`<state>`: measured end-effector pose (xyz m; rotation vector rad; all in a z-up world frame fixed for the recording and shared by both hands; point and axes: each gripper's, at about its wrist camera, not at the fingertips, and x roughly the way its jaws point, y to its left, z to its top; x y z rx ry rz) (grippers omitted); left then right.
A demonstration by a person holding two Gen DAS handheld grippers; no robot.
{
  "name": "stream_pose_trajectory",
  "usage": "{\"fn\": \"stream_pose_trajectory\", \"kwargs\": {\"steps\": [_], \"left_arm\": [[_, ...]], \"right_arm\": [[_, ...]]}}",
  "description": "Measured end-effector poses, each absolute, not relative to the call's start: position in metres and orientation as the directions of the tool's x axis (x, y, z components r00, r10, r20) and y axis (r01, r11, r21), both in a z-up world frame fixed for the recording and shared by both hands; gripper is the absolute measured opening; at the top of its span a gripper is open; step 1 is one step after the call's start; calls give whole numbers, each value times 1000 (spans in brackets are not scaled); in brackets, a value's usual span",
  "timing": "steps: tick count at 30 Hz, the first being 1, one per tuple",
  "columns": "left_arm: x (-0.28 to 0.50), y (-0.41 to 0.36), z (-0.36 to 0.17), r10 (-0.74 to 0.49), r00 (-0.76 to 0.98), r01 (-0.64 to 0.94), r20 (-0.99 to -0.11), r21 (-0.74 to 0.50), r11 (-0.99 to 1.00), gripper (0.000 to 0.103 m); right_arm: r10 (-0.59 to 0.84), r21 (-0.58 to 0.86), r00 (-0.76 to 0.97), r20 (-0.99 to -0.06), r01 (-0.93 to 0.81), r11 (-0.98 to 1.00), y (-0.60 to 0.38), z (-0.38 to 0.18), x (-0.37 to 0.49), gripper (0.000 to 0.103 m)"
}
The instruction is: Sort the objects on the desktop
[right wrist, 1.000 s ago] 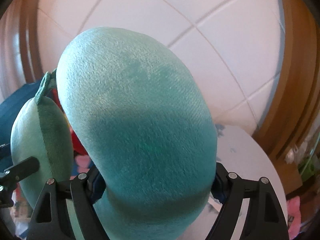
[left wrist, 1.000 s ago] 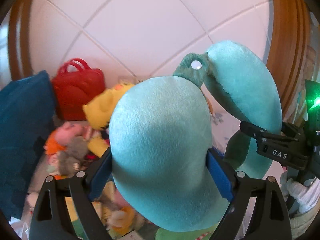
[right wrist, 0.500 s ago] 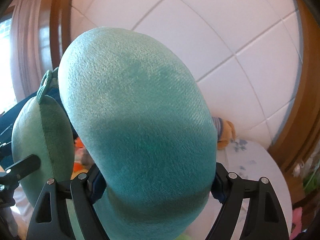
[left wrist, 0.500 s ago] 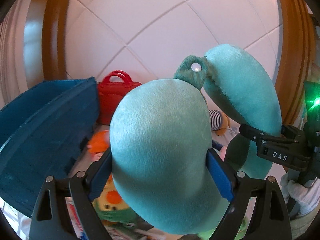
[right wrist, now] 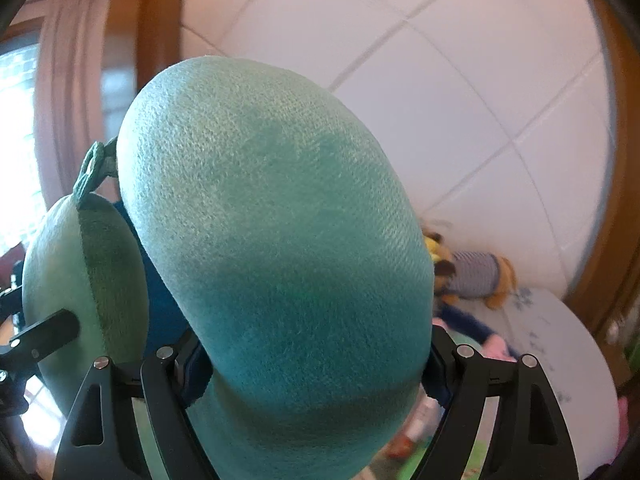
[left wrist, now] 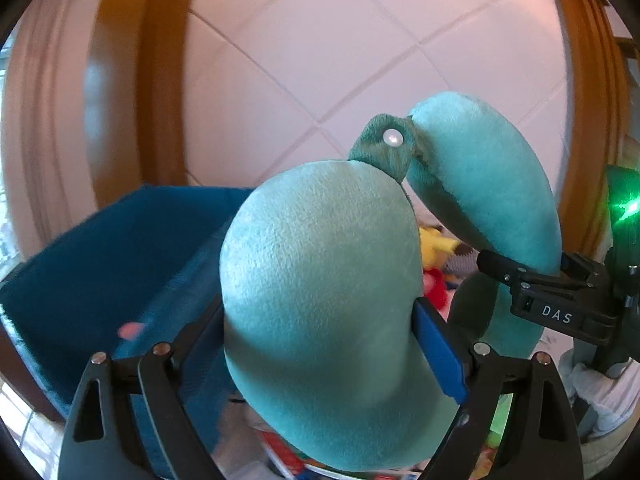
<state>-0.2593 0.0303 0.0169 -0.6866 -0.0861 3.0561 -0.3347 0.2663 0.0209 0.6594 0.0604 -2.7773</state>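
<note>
I judged the neck pillow (left wrist: 320, 300) could squirm loose, being soft and carried in the air by its two ends alone; uneven pulling might pop its snapped strap (left wrist: 390, 140). My left gripper (left wrist: 320, 344) was clamped on one end, my right gripper (right wrist: 312, 360) on the other. Both pointed slightly downward, side by side, above the blue bin (left wrist: 100, 260).
</note>
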Motion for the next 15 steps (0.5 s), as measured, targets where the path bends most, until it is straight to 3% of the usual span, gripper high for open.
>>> {"fn": "stream_pose_trajectory", "kwargs": {"steps": [15], "left_arm": [[-238, -173, 75, -176, -941, 193, -288, -31, -981, 90]], "right_arm": [[-450, -9, -849, -278, 471, -882, 57, 95, -346, 83]]}}
